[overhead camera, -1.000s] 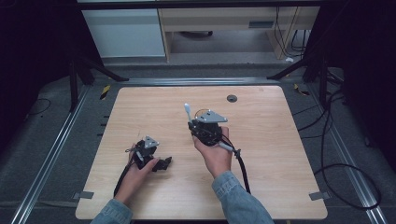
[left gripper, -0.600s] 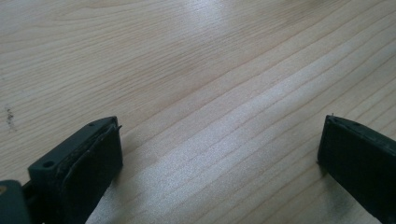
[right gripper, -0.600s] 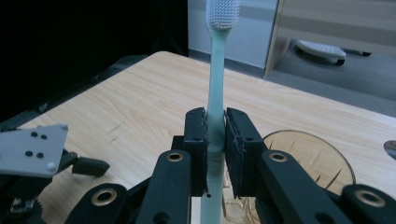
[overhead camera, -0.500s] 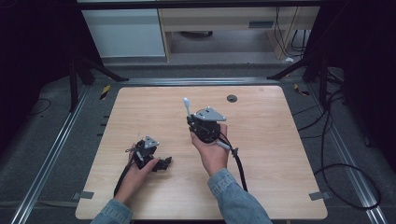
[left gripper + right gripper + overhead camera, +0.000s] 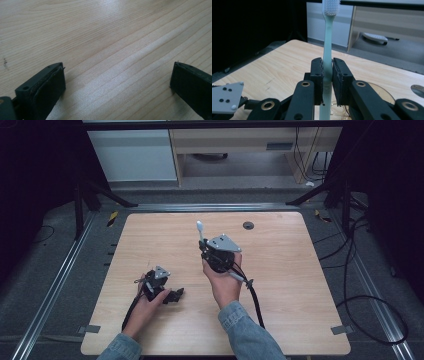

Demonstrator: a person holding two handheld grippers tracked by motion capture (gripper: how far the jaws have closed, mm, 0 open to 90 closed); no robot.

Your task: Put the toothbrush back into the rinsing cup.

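Pinching a toothbrush (image 5: 327,50) by its pale green handle, my right gripper (image 5: 327,77) has its two black jaws pressed flat against either side of the shaft, with the white bristle head standing upright above them and the handle's lower end running down between the gripper's arms. From the high view, my right gripper (image 5: 207,247) is lifted above the middle of the worktop (image 5: 290,285), and the toothbrush (image 5: 200,231) rises from it tilted slightly toward the far edge. My left gripper (image 5: 176,295) rests low on the worktop near its front left part, well apart from the right one, with my left hand (image 5: 142,307) wrapped around it. Its own view shows the jaws spread wide, with bare wood grain between them (image 5: 117,85) and nothing held. A small dark round fitting (image 5: 248,225) sits in the worktop near the far edge, beyond the toothbrush. A cable (image 5: 255,300) trails from my right gripper back toward me.
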